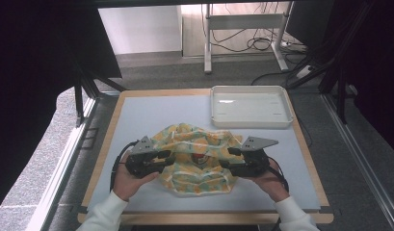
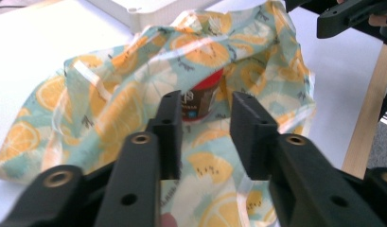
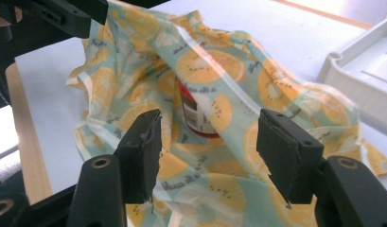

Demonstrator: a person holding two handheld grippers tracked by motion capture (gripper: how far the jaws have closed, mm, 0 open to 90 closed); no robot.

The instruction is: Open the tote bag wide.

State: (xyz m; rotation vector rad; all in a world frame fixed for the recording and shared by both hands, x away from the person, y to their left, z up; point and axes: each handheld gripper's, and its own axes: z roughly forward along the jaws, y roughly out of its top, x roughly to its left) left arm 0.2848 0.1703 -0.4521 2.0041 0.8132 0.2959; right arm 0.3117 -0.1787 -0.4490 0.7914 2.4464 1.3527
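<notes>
A cloth [image 1: 194, 161] printed with orange slices on pale teal lies bunched in the middle of the table. Its folds partly cover a small dark jar [image 2: 204, 97] with a red lid [image 1: 199, 159]; the jar [image 3: 196, 116] lies tilted in a hollow of the fabric. My left gripper [image 1: 166, 155] is at the cloth's left side and my right gripper [image 1: 231, 155] at its right side, pointing at each other. The left gripper [image 2: 205, 127] is open just short of the jar. Over the cloth, the right gripper [image 3: 210, 146] is open wide, with the jar beyond its jaws.
A white empty tray [image 1: 251, 120] stands at the back right of the pale blue mat [image 1: 146, 115]. The table has a wooden rim [image 1: 316, 178]. The other gripper [image 2: 352, 16] shows far off in each gripper view [image 3: 63, 14].
</notes>
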